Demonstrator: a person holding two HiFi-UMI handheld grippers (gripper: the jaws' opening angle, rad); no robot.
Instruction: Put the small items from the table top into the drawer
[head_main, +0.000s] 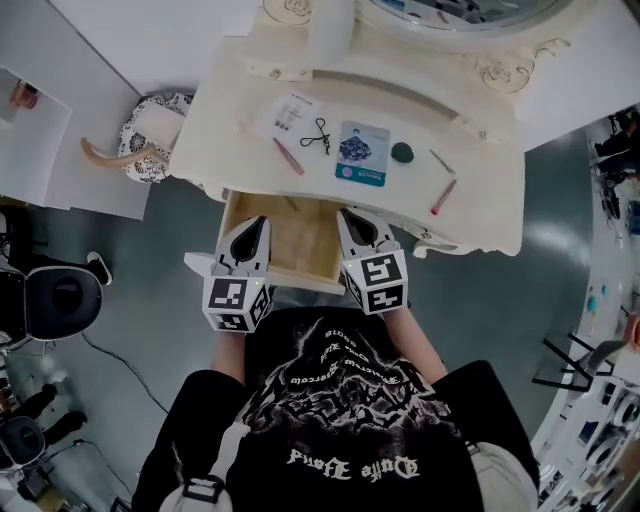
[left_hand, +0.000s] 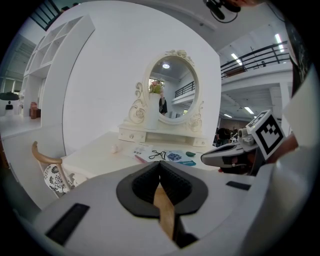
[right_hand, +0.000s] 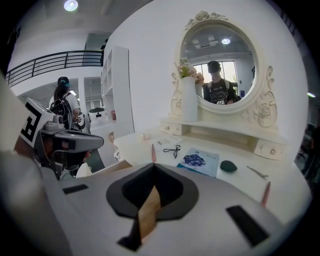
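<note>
The small items lie on the cream counter (head_main: 478, 200) in the upper middle of the head view. They are a pink stick (head_main: 288, 157), a black scissor-handled tool (head_main: 317, 135), a blue card (head_main: 362, 153), a dark green oval (head_main: 402, 152), thin tweezers (head_main: 441, 161) and a second pink stick (head_main: 443, 196). Just below them the wooden drawer (head_main: 300, 238) stands pulled open. The left gripper (head_main: 252, 226) and right gripper (head_main: 356, 220) hang over its front edge, side by side. Each has its fingers together with nothing clamped.
</note>
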